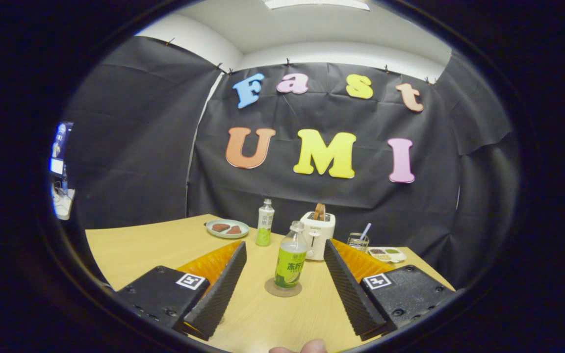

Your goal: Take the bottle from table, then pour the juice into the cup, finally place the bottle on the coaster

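Observation:
A clear bottle with a green label and green juice in its lower half stands upright on a round brown coaster, on the wooden table. My gripper is open, with one finger on each side of the bottle and a gap on both sides. The bottle sits level with the fingertips, touching neither. A clear glass cup with a straw stands beyond the right finger, near the far table edge.
A second green-labelled bottle stands farther back. A white toaster is behind the near bottle. A plate with brown pieces lies back left, a small white dish back right. A fingertip shows at the near edge.

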`<state>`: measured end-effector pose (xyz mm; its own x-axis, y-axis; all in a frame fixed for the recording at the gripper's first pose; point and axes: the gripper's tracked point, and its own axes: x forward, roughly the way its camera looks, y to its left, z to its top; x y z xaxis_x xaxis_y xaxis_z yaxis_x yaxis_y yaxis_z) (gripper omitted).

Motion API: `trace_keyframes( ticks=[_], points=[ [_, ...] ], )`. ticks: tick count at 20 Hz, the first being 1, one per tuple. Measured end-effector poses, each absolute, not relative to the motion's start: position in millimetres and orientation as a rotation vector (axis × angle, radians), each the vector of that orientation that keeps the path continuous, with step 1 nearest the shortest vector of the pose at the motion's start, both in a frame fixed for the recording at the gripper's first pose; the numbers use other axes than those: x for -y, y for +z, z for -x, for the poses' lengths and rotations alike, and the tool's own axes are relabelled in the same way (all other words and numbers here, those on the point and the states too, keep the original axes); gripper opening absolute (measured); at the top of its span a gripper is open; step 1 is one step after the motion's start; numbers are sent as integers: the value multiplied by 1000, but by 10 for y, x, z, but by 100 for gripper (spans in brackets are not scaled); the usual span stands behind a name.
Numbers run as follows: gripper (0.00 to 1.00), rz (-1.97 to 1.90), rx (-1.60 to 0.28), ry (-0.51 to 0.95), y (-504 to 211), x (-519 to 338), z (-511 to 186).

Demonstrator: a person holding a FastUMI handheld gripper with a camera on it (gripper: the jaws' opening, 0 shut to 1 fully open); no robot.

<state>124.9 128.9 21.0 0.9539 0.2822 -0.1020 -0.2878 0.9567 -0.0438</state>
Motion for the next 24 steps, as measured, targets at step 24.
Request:
trace_keyframes(
  ticks=[24],
  points=[
    [100,-47,-57,94,-16,-1006,-204]
  ],
)
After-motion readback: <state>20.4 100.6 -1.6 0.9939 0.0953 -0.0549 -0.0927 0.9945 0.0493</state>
